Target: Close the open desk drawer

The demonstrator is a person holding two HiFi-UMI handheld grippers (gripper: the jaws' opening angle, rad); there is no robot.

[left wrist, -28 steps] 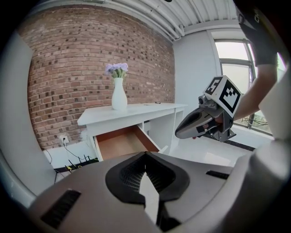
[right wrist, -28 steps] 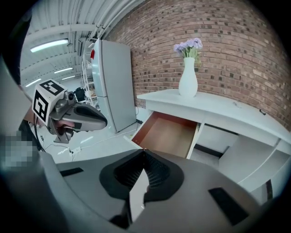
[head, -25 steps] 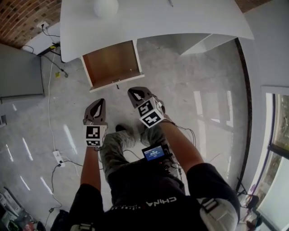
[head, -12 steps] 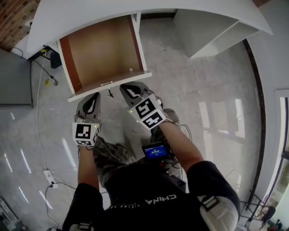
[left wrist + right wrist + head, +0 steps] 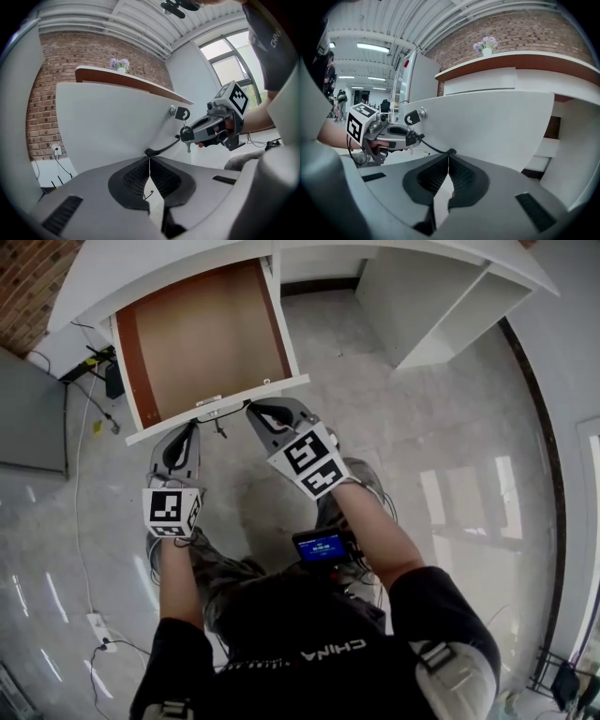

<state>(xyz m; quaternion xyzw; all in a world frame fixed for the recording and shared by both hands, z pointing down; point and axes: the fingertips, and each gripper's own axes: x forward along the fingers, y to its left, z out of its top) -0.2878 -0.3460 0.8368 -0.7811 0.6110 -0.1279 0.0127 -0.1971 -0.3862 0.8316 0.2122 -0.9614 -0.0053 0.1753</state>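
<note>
The desk drawer [image 5: 202, 338] stands pulled out, brown inside, with its white front panel [image 5: 217, 406] toward me. A lock with hanging keys [image 5: 179, 113] sits in that panel; the right gripper view shows the same lock [image 5: 417, 114]. My left gripper [image 5: 191, 427] is shut and empty, its tips at the panel's left half [image 5: 108, 126]. My right gripper [image 5: 254, 412] is shut and empty too, its tips at the panel's right half [image 5: 497, 122]. Each gripper view shows the other: the right gripper [image 5: 220, 126] and the left gripper [image 5: 382, 136]. Whether the tips touch the panel is unclear.
The white desk top [image 5: 141, 277] runs above the drawer, with an open shelf unit [image 5: 441, 306] to the right. A vase of flowers [image 5: 486, 46] stands on the desk. Cables [image 5: 92, 399] and a power strip [image 5: 94, 622] lie on the floor at the left. My legs are below the grippers.
Both grippers have dropped and come forward up to the drawer's front panel. The drawer now looks nearer and larger in the head view; it is still open.
</note>
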